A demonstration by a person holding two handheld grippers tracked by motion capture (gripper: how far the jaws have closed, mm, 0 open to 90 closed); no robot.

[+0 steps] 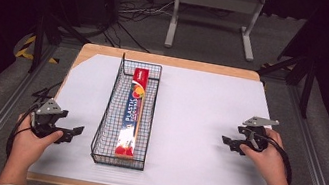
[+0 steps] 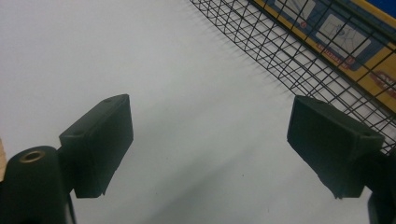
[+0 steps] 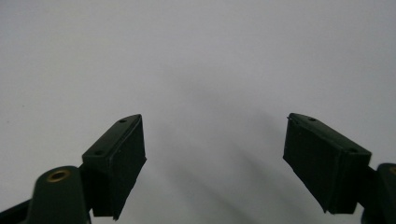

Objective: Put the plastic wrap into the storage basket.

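High view first, from the near edge: the left tongs sit low at the counter's near-left corner, the right tongs well apart at the right, both pointing inward. Each gripper view shows its own jaws spread wide with nothing between them, only white counter under the right pair. Just beyond the left pair, the black wire basket rises, its mesh close to one jaw but seemingly not touching.

Farther in, the basket runs lengthwise away from the person, left of the counter's middle. Inside it lies a long plastic-wrap box, end to end along the floor. I'd judge it light, stiff cardboard, a bit slick and crushable; the narrow width near mid-length looks like the best hold, from above.
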